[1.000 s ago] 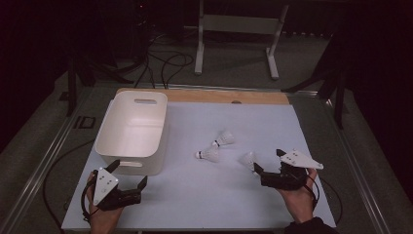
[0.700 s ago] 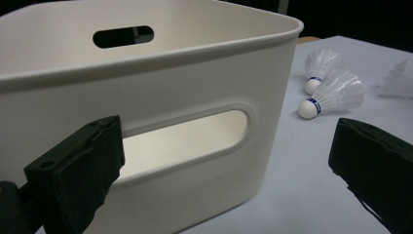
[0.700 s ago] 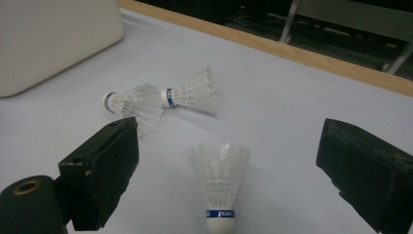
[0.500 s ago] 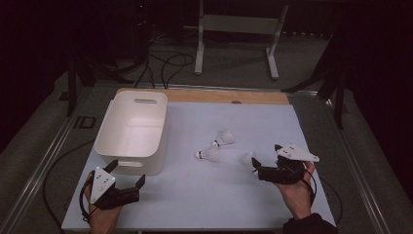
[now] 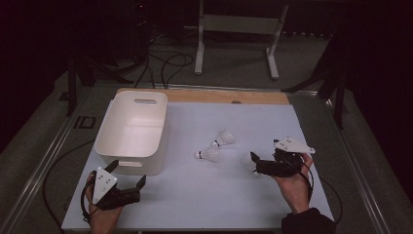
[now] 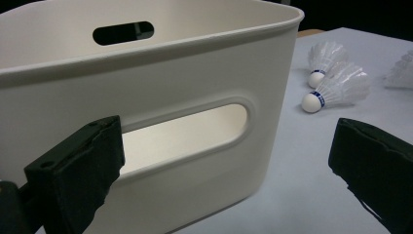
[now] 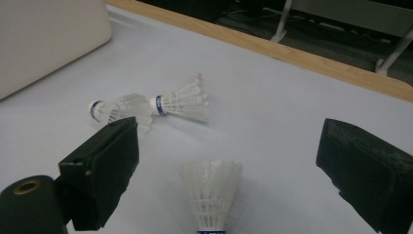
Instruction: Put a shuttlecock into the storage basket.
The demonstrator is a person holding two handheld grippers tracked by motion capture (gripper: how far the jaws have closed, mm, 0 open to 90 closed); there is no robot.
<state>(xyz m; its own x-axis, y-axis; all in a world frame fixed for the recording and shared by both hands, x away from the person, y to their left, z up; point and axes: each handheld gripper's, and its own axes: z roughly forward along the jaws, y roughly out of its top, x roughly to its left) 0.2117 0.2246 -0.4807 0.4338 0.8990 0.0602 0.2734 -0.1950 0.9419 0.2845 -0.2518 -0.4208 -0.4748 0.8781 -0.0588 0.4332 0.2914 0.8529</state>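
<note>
Right now the step looks like the reach for a pick — right gripper [image 5: 254,163] sits low on the right side of the table [image 5: 204,204], jaws spread wide, with one shuttlecock [image 7: 211,195] between them but not touched by either jaw. In the right gripper view it has its feathers pointing away from the camera and its blue-banded cork end at the bottom edge, nearest the gripper; whether it stands or lies I can't tell. In the high view it reads as a pale blur just off the jaw tips. Two more shuttlecocks lie farther left, near the table's middle: one [image 5: 208,155] nearer, one [image 5: 223,138] a bit farther, close together, maybe touching — hard to say. White bin [image 5: 132,130] stands on the left half of the table, open top, nothing visible inside. Left gripper [image 5: 127,181] rests near the front left corner just in front of the bin, jaws also spread, holding nothing; its view looks straight at the bin's near wall and handle slot. My guess at the job: shuttlecocks go into the bin, none there yet, so early on. Next move probably calls for easing the right gripper forward a little so the jaws flank the feather skirt, then a gentle close — feathers crush easily and the thing is light, so a jaw nudging it first could knock it away.
</note>
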